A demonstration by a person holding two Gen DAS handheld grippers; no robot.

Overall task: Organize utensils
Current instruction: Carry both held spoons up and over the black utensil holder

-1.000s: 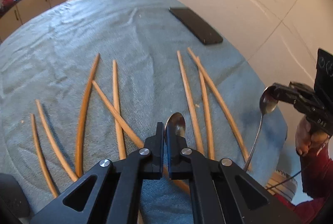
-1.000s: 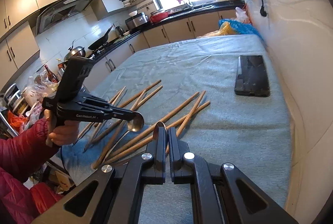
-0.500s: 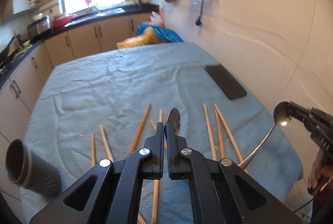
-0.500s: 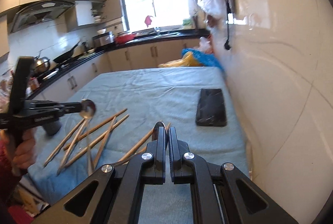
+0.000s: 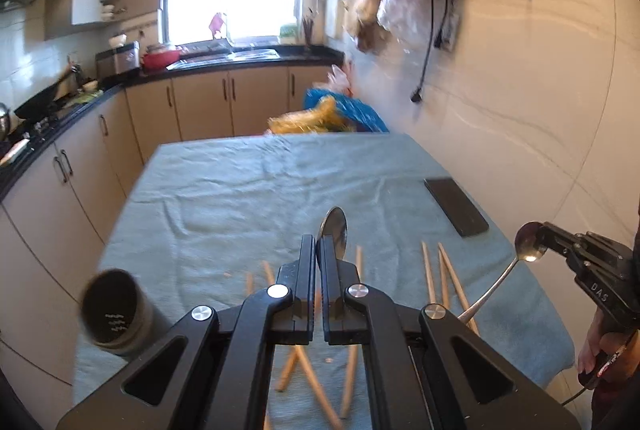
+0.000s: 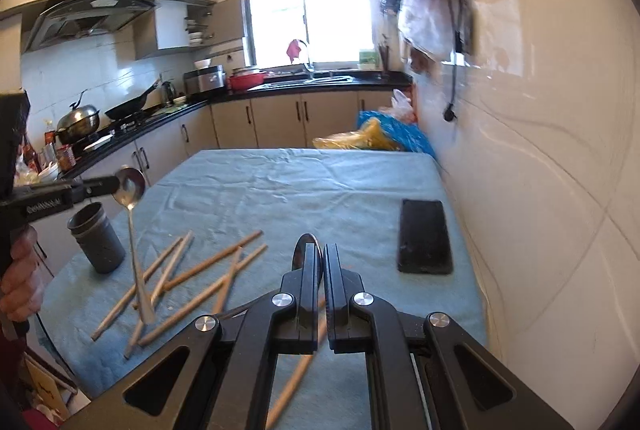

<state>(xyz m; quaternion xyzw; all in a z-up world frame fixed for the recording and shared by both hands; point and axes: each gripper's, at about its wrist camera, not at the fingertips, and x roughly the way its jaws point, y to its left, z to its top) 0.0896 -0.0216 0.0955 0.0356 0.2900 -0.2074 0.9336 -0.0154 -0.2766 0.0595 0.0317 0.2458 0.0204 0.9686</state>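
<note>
- Spoons (image 5: 335, 230) hang pinched by their bowls in my clamped left gripper (image 5: 316, 250) and right gripper (image 6: 322, 258).
- Slipping handles could miss the cup (image 6: 96, 240) or scatter chopsticks (image 6: 208, 266) beside it.

Shiny metal spoons (image 6: 129, 186): two
Long wooden chopsticks (image 6: 208, 262): about eight, some hidden
Dark grey cylindrical holder cup (image 6: 96, 238): one
Flat black phone (image 6: 424, 236): one
</note>
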